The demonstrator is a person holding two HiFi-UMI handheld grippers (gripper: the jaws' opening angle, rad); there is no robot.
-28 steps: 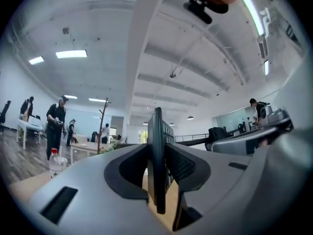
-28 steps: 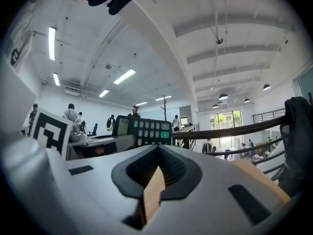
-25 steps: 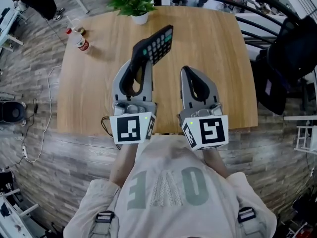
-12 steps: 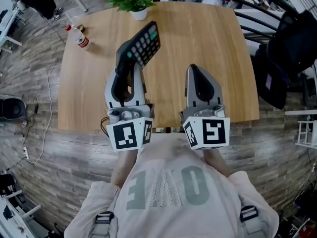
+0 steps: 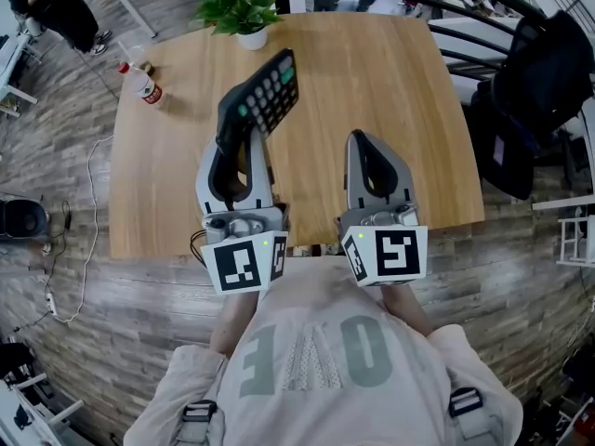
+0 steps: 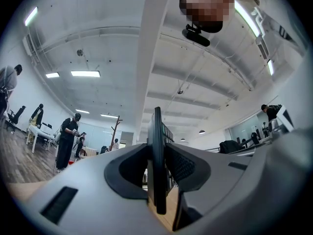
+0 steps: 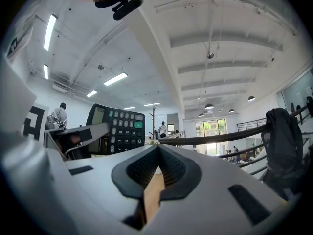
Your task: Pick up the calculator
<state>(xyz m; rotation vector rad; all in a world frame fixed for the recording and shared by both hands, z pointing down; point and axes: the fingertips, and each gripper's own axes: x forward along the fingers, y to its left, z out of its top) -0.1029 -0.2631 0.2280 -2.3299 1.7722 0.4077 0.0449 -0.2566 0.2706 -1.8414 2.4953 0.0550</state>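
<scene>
Left gripper (image 5: 239, 130) is clamped on the calculator (image 5: 262, 89). Right gripper (image 5: 359, 142) is closed on nothing.

Head view:
- Calculator sits upper centre-left of frame, key face toward me. Its lower end is pinched in my left jaws, and the body is clear of the table (image 5: 400, 82).
- A second ago it showed further right, nearer frame centre. Since then my left gripper has carried it leftward in frame.
- Over the last half second there is hardly any shift.
- Right gripper keeps its spot right of centre, over the near part of the table.
- Plant (image 5: 238, 12) at the top edge and bottle (image 5: 141, 82) at upper left stand well apart from all this.

Left gripper view:
- Calculator is seen edge-on, a dark upright slab at frame centre, with both pads pressed on its faces.
- Ceiling fills the rest of the frame, so the nose points upward.

Right gripper view:
- Jaw tips meet, with only bare wood showing in the slot behind them.
- Calculator (image 7: 116, 129) shows left of centre, keys toward this camera, held aloft by the left gripper.

Judgement:
- The pick-up looks essentially done: the calculator is lifted and the grip is steady.
- The hold is near one end and the long body overhangs, so it could pivot in the pads if I swing it.
</scene>
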